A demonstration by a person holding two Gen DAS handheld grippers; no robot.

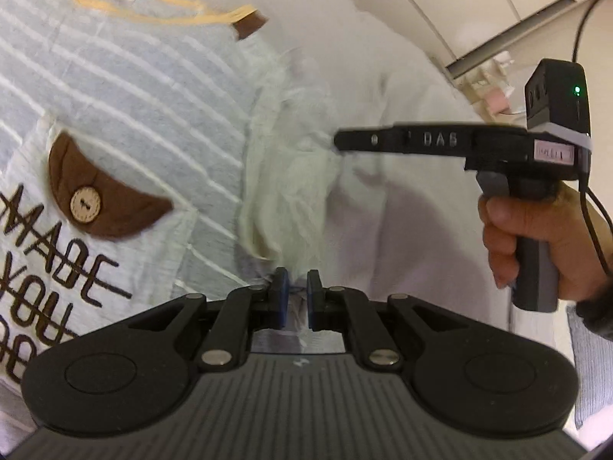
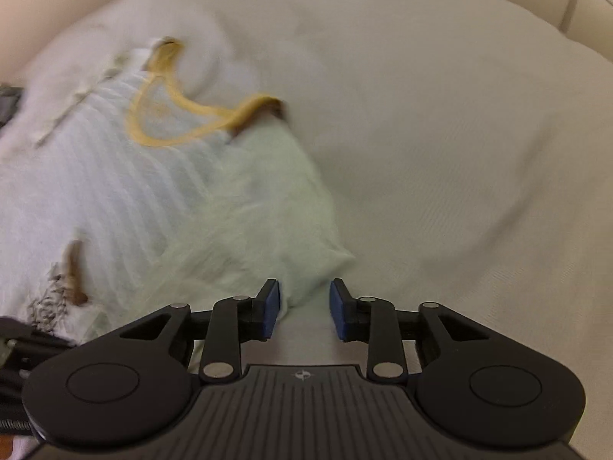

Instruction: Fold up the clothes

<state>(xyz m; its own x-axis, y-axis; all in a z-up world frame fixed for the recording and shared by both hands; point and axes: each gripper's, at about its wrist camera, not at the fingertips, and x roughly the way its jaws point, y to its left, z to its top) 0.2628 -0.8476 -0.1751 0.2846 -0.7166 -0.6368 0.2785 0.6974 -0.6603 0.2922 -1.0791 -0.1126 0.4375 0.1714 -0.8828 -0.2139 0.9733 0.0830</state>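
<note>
A pale blue striped shirt [image 1: 126, 88] with a yellow neck trim, a brown pocket flap with a button and dark lettering lies on a white bed; it also shows in the right wrist view [image 2: 126, 191]. Its cream sleeve [image 1: 283, 176] lies beside the body. My left gripper [image 1: 297, 295] is nearly shut, with a fold of the shirt's side edge between its blue pads. My right gripper [image 2: 304, 306] is open, its left pad touching the sleeve [image 2: 276, 207] tip. In the left wrist view the right gripper [image 1: 341, 142] points at the sleeve.
The white bedsheet [image 2: 440, 134] spreads to the right of the shirt. White cabinet fronts [image 1: 479, 4] stand behind the bed. A hand [image 1: 536, 237] holds the right gripper's handle, with a black cable running up from it.
</note>
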